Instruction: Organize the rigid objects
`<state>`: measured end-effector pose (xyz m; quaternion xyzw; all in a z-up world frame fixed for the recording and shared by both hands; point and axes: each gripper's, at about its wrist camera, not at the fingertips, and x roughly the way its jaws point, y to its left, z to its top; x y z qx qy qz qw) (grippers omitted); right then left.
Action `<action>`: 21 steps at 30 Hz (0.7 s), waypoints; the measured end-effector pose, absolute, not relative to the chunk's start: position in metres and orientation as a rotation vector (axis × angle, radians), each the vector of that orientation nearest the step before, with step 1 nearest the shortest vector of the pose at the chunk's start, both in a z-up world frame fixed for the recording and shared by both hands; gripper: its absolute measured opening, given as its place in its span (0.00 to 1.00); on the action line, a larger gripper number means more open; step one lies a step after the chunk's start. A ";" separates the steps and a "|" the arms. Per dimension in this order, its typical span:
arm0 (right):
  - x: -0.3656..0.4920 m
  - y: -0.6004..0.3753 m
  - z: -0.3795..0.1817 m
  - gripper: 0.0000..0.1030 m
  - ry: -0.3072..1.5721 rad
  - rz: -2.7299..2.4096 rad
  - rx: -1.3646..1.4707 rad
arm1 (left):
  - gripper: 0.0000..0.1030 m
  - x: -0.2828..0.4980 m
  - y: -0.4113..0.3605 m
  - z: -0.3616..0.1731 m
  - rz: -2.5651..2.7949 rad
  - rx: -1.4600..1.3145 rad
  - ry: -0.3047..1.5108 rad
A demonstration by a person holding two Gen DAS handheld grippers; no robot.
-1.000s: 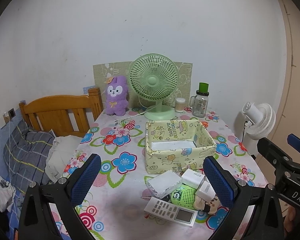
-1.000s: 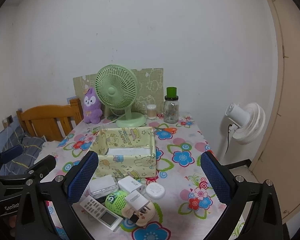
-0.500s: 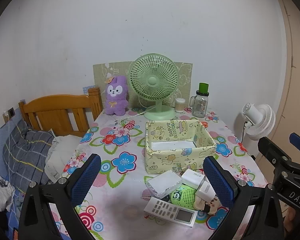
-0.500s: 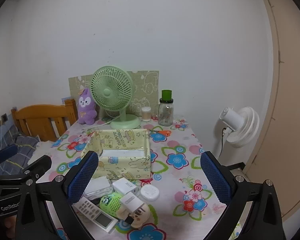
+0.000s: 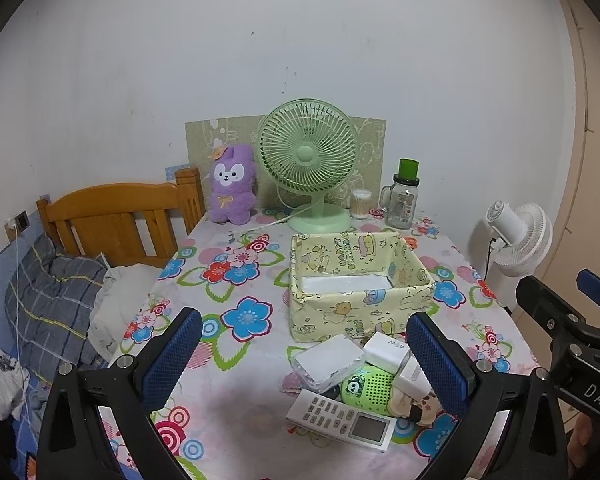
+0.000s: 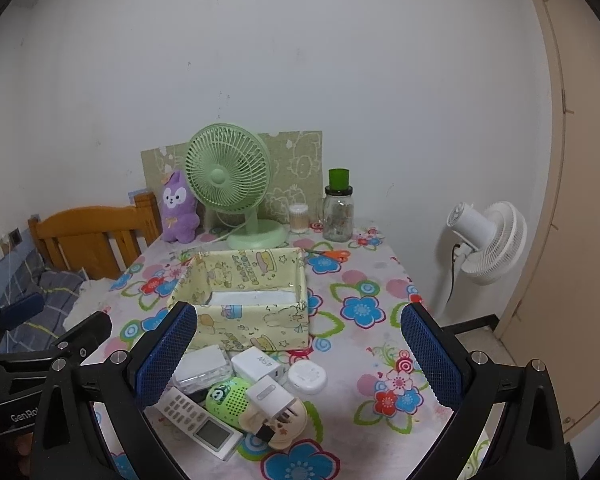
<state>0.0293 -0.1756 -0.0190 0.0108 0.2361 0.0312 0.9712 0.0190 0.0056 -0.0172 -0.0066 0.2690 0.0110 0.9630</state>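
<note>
A yellow cartoon-print fabric box (image 5: 360,304) (image 6: 244,320) stands mid-table, holding only a white liner. In front of it lies a pile: a white remote (image 5: 342,420) (image 6: 198,420), a green panda speaker (image 5: 366,386) (image 6: 226,396), a clear white case (image 5: 328,362) (image 6: 200,364), white chargers (image 5: 386,350) (image 6: 256,364), a round white case (image 6: 306,376) and a beige item (image 6: 284,424). My left gripper (image 5: 306,360) hovers open above the near table, the pile beside its right finger. My right gripper (image 6: 298,360) hovers open over the pile. Neither holds anything.
At the back stand a green desk fan (image 5: 310,160), a purple plush (image 5: 232,186), a cotton-swab pot (image 5: 360,202) and a glass jar with green lid (image 5: 404,200). Orange scissors (image 6: 334,255) lie behind the box. A wooden headboard (image 5: 116,220) and bedding are left; a white floor fan (image 6: 488,240) is right.
The right gripper has drawn back and risen a little, so the table looks smaller and lower in its view. The left view is nearly unchanged.
</note>
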 end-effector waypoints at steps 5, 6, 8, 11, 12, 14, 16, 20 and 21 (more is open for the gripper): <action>0.033 -0.176 -0.021 1.00 0.483 0.054 0.029 | 1.00 0.023 0.007 -0.020 0.008 -0.028 0.560; 0.034 -0.175 -0.021 1.00 0.485 0.055 0.030 | 1.00 0.024 0.007 -0.021 0.009 -0.027 0.565; 0.035 -0.176 -0.023 1.00 0.488 0.064 0.035 | 1.00 0.026 0.007 -0.023 0.010 -0.024 0.573; 0.036 -0.176 -0.025 1.00 0.488 0.071 0.037 | 1.00 0.028 0.006 -0.026 0.005 -0.026 0.585; 0.036 -0.175 -0.026 1.00 0.487 0.070 0.037 | 1.00 0.028 0.006 -0.027 0.004 -0.026 0.586; 0.037 -0.175 -0.027 1.00 0.487 0.068 0.036 | 1.00 0.029 0.006 -0.028 0.004 -0.025 0.586; 0.039 -0.176 -0.029 1.00 0.489 0.062 0.035 | 1.00 0.030 0.006 -0.028 0.004 -0.025 0.586; 0.042 -0.176 -0.031 1.00 0.493 0.060 0.036 | 1.00 0.032 0.005 -0.031 0.004 -0.023 0.593; 0.043 -0.177 -0.032 1.00 0.496 0.062 0.036 | 1.00 0.034 0.005 -0.032 0.005 -0.022 0.597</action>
